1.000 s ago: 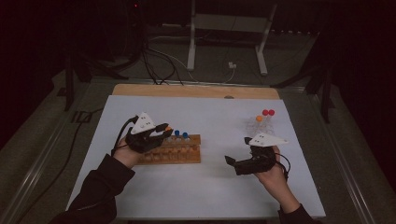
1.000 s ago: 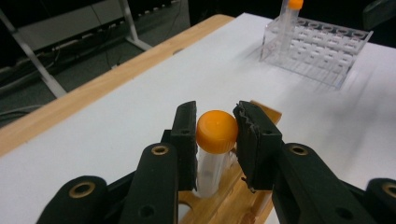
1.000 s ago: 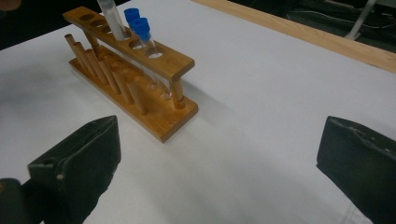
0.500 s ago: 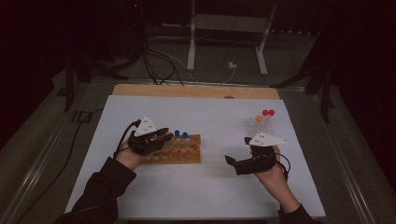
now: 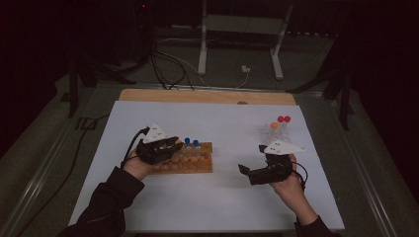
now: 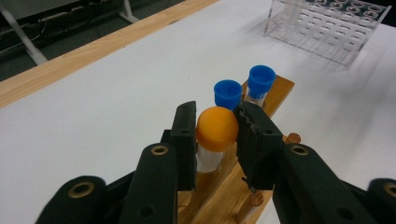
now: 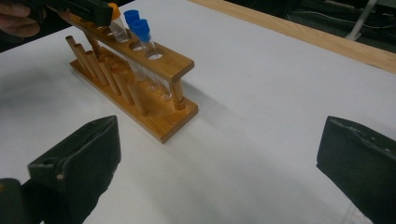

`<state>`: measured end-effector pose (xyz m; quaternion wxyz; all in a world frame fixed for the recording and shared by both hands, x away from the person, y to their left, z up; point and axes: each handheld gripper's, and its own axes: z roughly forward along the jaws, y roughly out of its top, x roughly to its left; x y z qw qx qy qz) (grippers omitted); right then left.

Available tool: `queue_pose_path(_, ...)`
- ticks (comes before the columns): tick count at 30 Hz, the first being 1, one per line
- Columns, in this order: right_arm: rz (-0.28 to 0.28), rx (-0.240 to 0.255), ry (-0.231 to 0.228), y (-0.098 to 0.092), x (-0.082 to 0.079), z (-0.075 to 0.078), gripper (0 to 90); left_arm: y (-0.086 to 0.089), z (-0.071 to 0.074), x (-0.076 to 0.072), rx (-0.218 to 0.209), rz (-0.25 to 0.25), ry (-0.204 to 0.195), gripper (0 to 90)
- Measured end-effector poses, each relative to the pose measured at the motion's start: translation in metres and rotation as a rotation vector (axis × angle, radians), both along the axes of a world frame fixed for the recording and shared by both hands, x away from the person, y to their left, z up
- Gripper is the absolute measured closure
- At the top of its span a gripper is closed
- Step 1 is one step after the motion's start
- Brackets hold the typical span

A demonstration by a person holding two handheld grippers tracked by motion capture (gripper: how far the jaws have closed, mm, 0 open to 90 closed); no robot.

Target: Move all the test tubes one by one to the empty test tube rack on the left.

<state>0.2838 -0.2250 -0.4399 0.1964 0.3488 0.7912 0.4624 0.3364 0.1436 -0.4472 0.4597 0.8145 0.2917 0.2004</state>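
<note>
Orange-capped tube (image 6: 216,128) (in left gripper (image 6: 215,135))

In the high view, the left hand-held gripper (image 5: 165,146) sits left of centre, its jaws clamped on an orange-capped tube (image 6: 215,133). The right hand-held gripper (image 5: 254,174), at lower right, points left with jaws spread wide.

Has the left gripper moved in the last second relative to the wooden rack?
Yes, slightly. In the high view the left gripper has dropped lower and drawn back toward the left end of the wooden test tube rack, which stayed put.
</note>
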Motion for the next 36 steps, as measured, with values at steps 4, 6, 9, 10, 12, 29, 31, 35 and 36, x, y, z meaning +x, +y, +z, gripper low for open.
queue_pose_path(4, -0.003, 0.004, -0.005, -0.001, 0.000, 0.001, 0.0, 0.003, 0.005, -0.004, -0.029, -0.005, -0.015, 58.5)
queue_pose_path(6, -0.004, 0.005, -0.008, -0.003, 0.000, 0.002, 0.0, 0.006, 0.009, -0.005, -0.052, -0.012, -0.017, 53.9)
queue_pose_path(9, -0.015, 0.014, -0.016, -0.006, 0.001, 0.005, 0.0, 0.010, 0.014, -0.011, -0.067, -0.013, -0.037, 41.9)
queue_pose_path(10, -0.020, 0.016, -0.023, -0.008, 0.001, 0.006, 0.0, 0.011, 0.016, -0.013, -0.076, -0.021, -0.042, 38.7)
queue_pose_path(12, -0.033, 0.021, -0.039, -0.012, 0.002, 0.009, 0.0, 0.015, 0.018, -0.017, -0.085, -0.021, -0.050, 29.3)
queue_pose_path(29, -0.239, -0.006, -0.080, -0.062, 0.029, 0.008, 0.0, 0.040, 0.014, -0.041, -0.141, -0.039, -0.011, 0.7)
queue_pose_path(31, -0.258, -0.012, -0.066, -0.066, 0.034, 0.005, 0.0, 0.042, 0.014, -0.042, -0.148, -0.033, -0.017, 0.8)
queue_pose_path(35, -0.293, -0.027, -0.050, -0.073, 0.044, 0.001, 4.7, 0.045, 0.014, -0.043, -0.148, -0.027, -0.017, 0.8)
queue_pose_path(36, -0.297, -0.037, -0.046, -0.074, 0.047, -0.001, 5.9, 0.046, 0.013, -0.043, -0.150, -0.027, -0.016, 0.8)
